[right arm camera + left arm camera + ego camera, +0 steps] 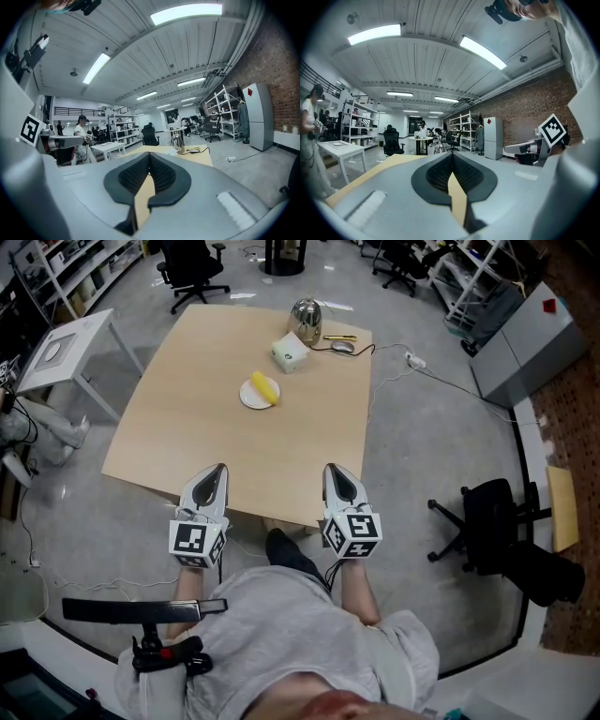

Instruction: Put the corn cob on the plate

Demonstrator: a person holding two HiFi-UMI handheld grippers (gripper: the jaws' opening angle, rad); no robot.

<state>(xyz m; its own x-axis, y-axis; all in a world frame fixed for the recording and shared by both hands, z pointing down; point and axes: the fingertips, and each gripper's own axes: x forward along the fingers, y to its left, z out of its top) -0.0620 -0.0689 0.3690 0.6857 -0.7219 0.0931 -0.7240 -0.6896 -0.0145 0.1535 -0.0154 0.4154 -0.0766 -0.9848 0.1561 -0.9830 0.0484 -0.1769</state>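
Observation:
A yellow corn cob (264,388) lies on a small white plate (251,397) toward the far middle of the tan table (197,451). Both grippers hover at the table's near edge, well short of the plate. My left gripper (218,468) has its jaws together with nothing between them, and its own view looks level over the table (396,161). My right gripper (330,468) is likewise shut and empty. In the right gripper view the jaw tips (149,154) meet. The corn and plate are hidden behind the jaws in both gripper views.
A shiny metal kettle (305,318), a pale green box (289,353), a mouse (343,347) with cable and a yellow pen (339,337) sit at the table's far end. A black office chair (497,526) stands right, a white side table (58,348) left.

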